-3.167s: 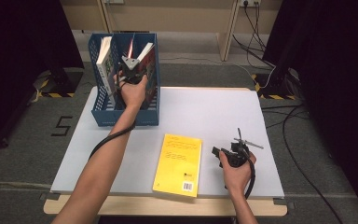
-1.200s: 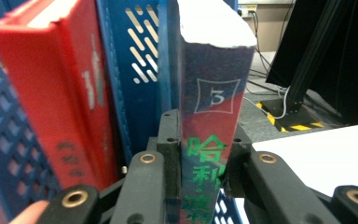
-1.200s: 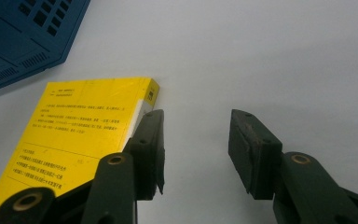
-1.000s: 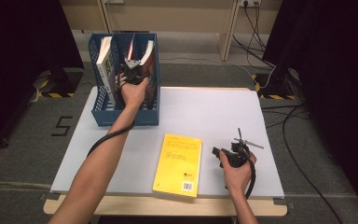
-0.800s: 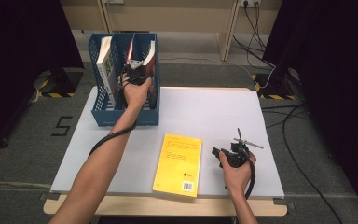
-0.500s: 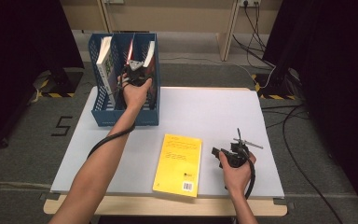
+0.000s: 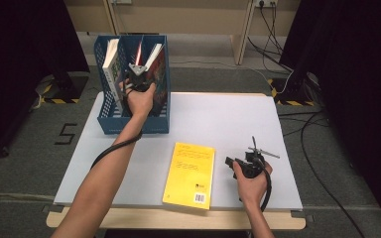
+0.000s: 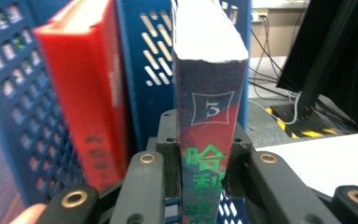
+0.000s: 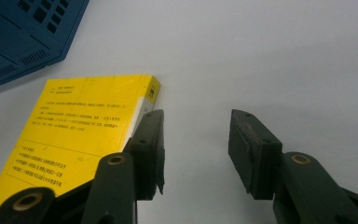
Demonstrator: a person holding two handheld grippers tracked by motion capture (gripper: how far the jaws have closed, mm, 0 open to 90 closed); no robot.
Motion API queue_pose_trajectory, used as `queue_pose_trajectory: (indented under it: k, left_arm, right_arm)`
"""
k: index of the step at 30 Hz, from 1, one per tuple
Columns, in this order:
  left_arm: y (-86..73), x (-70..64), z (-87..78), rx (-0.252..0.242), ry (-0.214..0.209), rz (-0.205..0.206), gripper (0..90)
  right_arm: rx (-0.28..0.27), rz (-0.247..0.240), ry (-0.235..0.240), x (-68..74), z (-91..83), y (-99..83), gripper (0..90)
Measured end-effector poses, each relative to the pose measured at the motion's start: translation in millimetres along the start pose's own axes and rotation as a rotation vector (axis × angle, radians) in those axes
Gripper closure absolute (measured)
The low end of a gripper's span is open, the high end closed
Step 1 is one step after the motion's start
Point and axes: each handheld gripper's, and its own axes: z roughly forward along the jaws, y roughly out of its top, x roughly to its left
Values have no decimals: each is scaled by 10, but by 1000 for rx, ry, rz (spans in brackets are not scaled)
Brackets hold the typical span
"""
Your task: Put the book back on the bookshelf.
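Observation:
A blue slotted file box [image 7: 134, 125] stands at the table's far left with books upright in it. My left gripper [image 7: 139, 67] reaches into the box and is shut on the spine of a dark book [image 8: 208, 84] marked "5" with green characters; this book [image 7: 158, 62] leans right in the right compartment. A red book [image 8: 86, 88] stands just left of it. A yellow book [image 7: 189, 174] lies flat near the front edge. My right gripper [image 7: 240, 161] rests on the table beside it, open, nothing between its jaws [image 9: 196, 135]; the yellow book [image 9: 74, 126] is by the left jaw.
A white-spined book [image 7: 110, 69] stands in the box's left compartment. The white table [image 7: 218, 119] has bare surface between box and right gripper. The box's corner [image 9: 23, 32] shows far off. Cables and a dark curtain lie beyond the table's right side.
The left gripper has shifted slightly inside the box while it holds the dark book. The right hand and yellow book have not moved.

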Motion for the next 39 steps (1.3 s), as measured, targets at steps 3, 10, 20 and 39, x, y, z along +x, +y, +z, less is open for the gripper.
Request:
queue_pose_trajectory:
  k: [3, 10, 20, 39]
  left_arm:
    - [-6, 21, -10, -2, 21, -5, 733]
    - [-7, 70, -24, 6, 46, 7, 714]
    - [-47, 56, -200, 15, 39, 48, 596]
    - [-319, 191, -755, 65, -93, -5, 492]
  right_arm:
    - [-5, -8, -2, -13, -3, 1, 563]
    - [0, -5, -2, -4, 4, -2, 563]
    - [-3, -13, -4, 11, -3, -4, 563]
    - [-11, -11, 7, 108, -41, 60, 555]
